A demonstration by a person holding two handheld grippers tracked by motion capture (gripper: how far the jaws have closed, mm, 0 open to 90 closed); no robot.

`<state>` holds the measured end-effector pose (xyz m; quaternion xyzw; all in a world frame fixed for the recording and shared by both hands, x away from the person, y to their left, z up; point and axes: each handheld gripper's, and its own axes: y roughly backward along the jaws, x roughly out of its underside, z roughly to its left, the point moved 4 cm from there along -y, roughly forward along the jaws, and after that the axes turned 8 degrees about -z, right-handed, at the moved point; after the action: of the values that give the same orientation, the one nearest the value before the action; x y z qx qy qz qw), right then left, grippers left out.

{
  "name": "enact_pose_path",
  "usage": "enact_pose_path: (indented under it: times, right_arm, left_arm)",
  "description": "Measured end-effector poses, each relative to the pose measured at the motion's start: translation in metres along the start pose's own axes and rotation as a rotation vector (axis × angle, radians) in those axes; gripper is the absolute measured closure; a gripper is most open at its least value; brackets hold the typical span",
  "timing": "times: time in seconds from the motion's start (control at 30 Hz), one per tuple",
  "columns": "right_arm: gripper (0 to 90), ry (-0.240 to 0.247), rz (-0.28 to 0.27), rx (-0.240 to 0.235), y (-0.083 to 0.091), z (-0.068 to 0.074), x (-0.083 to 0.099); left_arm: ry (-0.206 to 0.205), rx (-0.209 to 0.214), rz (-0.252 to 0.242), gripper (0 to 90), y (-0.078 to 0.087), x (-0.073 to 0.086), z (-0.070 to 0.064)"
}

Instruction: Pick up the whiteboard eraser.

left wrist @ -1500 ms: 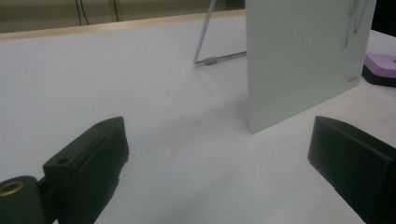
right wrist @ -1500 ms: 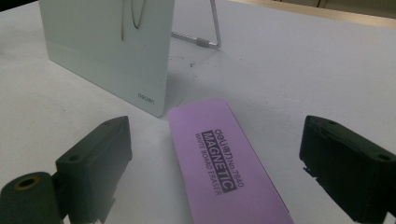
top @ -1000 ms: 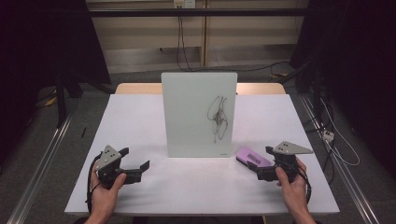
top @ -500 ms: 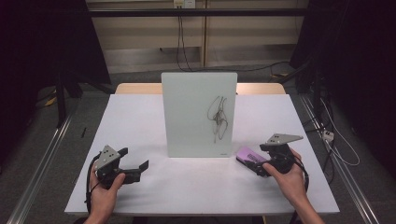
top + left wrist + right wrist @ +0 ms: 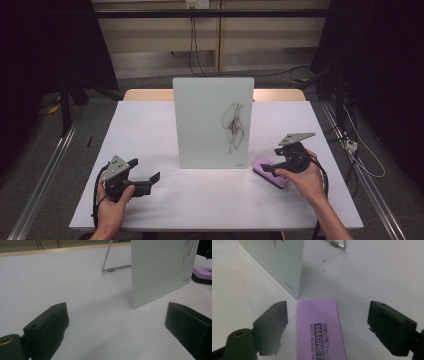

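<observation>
A small whiteboard (image 5: pixel 213 122) stands upright on a wire stand at mid-table, with a black scribble (image 5: pixel 234 125) on its right half. A purple whiteboard eraser (image 5: pixel 267 170) (image 5: pixel 320 327) lies flat just right of the board's lower corner. My right gripper (image 5: pixel 270 169) (image 5: pixel 327 327) hangs open over the eraser, a jaw on each side and clear of it. My left gripper (image 5: pixel 150 181) (image 5: pixel 117 327) rests open on the table at front left, pointing at the board (image 5: pixel 162 267), nothing between its jaws. The eraser (image 5: pixel 203 273) lies past the board's edge.
The white table (image 5: pixel 145 125) has bare room left of the board and along the front. The board's wire stand (image 5: pixel 110 268) (image 5: pixel 337 245) reaches back behind it. Metal rails and cables run along the floor at both sides.
My right gripper has moved left and forward from beside the eraser to over it, its jaws now straddling it. The left gripper has barely shifted.
</observation>
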<state>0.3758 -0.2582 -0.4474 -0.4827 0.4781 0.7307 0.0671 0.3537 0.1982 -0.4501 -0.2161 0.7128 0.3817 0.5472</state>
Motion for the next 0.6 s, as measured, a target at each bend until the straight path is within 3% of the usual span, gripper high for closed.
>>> enact_pose_path:
  times: [0.2, 0.43, 0.6]
  right_arm:
    - [18.4, 0.035, 0.027, 0.007, 0.0, 0.002, 0.006]
    - [28.8, 0.08, 0.075, -0.027, -0.003, 0.005, 0.015]
    - [32.5, 0.104, 0.1, -0.023, -0.004, 0.006, 0.016]
  left_arm:
    - [0.004, 0.004, 0.003, 5.0, 0.0, 0.0, -0.001]
    - [-0.003, 0.011, 0.011, 5.0, -0.001, 0.001, -0.002]
    - [-0.01, 0.01, 0.017, 5.0, -0.001, 0.002, -0.001]
